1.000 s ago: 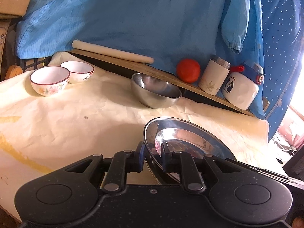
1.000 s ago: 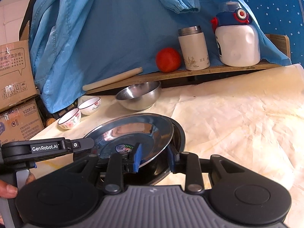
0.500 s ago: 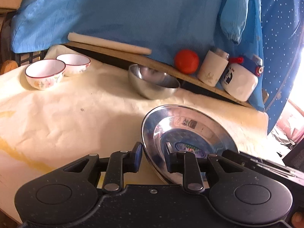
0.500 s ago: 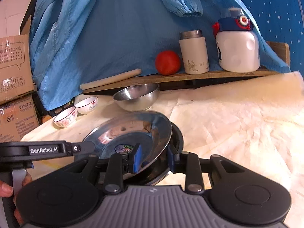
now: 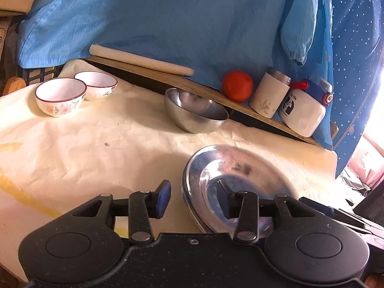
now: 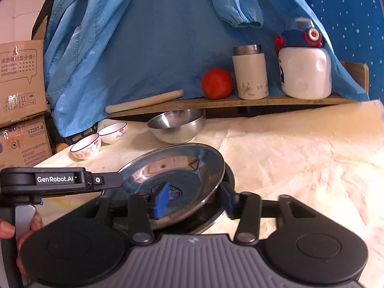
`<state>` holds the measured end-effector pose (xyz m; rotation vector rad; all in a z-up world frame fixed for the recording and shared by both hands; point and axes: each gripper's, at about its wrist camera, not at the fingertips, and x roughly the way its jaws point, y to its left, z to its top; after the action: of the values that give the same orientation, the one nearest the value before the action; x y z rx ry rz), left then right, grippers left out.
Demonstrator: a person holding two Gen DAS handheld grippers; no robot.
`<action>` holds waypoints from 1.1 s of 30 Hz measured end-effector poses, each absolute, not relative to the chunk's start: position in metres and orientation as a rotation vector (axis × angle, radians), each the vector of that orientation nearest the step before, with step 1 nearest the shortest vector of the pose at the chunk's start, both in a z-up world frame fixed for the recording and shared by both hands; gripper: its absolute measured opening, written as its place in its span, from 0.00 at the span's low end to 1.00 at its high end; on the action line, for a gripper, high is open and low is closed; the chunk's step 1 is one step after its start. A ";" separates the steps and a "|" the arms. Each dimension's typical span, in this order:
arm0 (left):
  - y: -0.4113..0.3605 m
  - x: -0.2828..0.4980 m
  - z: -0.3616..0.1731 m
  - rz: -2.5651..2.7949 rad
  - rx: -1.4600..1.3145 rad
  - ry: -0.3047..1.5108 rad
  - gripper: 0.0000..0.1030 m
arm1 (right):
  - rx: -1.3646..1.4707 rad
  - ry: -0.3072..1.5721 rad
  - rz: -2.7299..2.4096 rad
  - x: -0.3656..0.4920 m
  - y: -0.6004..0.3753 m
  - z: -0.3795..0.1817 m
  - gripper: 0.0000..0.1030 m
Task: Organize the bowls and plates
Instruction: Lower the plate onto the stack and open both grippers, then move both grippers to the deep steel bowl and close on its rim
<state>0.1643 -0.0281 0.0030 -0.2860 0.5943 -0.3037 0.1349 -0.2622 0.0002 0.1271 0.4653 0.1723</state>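
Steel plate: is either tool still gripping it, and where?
Neither. Both tools' jaws are opening, each straddling the steel plate's near rim, left tool and right tool, pads off it. It lies on another plate.

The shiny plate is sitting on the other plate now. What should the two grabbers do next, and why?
Probably back both away. The left gripper and right gripper are opening, pads off the rim of the top steel plate, which rests on the plate below. The steel bowl comes next, perhaps.

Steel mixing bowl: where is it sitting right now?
In both wrist views the steel mixing bowl stands upright on the cream table covering, mid-table just in front of the wooden shelf, between the two floral bowls and the tomato.
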 end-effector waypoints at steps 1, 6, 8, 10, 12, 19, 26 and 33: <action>-0.027 0.165 0.003 -0.305 -0.287 0.593 0.45 | 0.112 0.457 0.160 0.134 -0.262 0.001 0.61; -0.026 0.169 0.005 -0.308 -0.293 0.582 0.57 | 0.115 0.450 0.159 0.138 -0.266 0.002 0.70; -0.023 0.173 0.007 -0.298 -0.299 0.573 0.62 | 0.124 0.446 0.161 0.141 -0.269 0.001 0.75; -0.020 0.178 0.009 -0.285 -0.301 0.566 0.64 | 0.136 0.446 0.168 0.145 -0.271 0.001 0.79; -0.017 0.183 0.011 -0.274 -0.300 0.559 0.68 | 0.153 0.439 0.174 0.148 -0.274 0.001 0.84; -0.006 0.199 0.014 -0.237 -0.328 0.542 0.88 | 0.204 0.434 0.192 0.166 -0.278 0.000 0.97; 0.006 0.219 0.017 -0.204 -0.349 0.527 0.99 | 0.228 0.451 0.257 0.192 -0.281 0.006 1.00; 0.010 0.258 0.022 -0.204 -0.350 0.546 0.99 | 0.233 0.463 0.303 0.236 -0.282 0.025 1.00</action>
<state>0.2578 0.0096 0.0220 -0.3503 0.5463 -0.2039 0.2365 -0.2821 0.0248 0.2327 0.4628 0.3033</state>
